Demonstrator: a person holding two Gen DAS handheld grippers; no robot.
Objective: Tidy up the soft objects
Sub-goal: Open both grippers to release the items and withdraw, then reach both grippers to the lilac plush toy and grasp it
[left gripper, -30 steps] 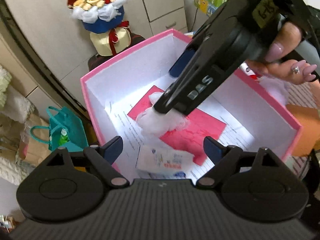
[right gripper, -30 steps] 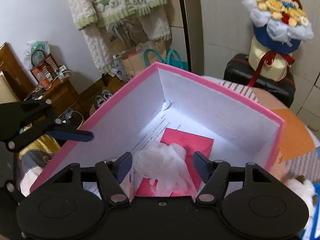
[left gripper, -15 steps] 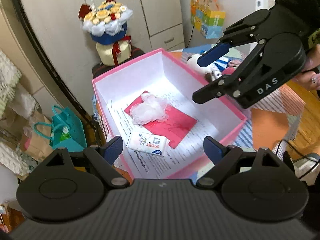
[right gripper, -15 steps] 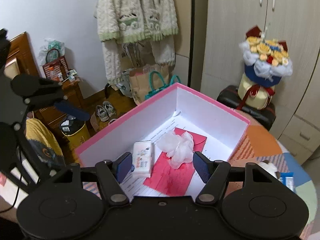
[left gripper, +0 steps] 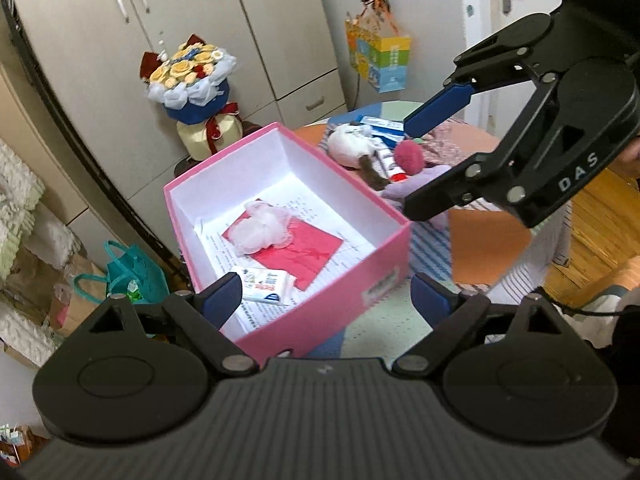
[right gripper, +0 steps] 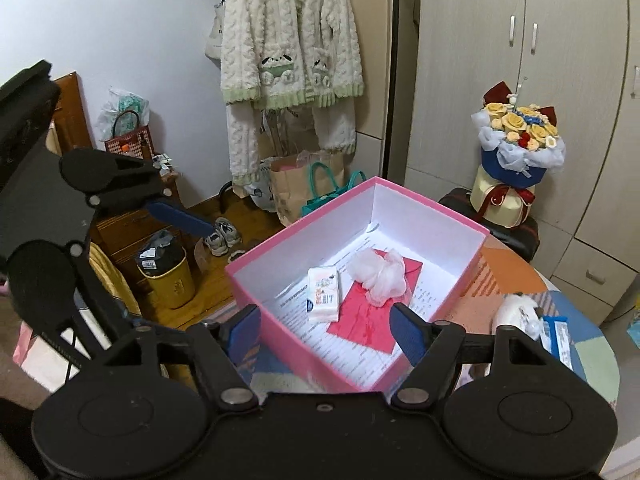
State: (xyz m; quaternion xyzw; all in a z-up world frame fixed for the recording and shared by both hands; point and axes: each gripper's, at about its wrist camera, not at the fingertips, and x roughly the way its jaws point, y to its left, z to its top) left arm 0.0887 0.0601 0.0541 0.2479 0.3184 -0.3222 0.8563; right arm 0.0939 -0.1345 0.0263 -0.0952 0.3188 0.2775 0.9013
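Note:
A pink box with white inner walls stands on the table. In it a white mesh puff rests on a red envelope, with a tissue pack beside them. My left gripper hovers over the box's near corner, its jaws opening and empty. My right gripper hangs to the right, above the toys, its jaws also opening with nothing between them. The right wrist view shows the box, puff, pack and right gripper.
A white plush toy, a pink ball and a purple plush lie on the patchwork table right of the box. A flower bouquet stands behind it. A teal bag and yellow bin sit on the floor.
The right gripper let go of the mesh puff, which now lies on the red envelope. Both grippers drew back and up from the box, bringing more of the table into view.

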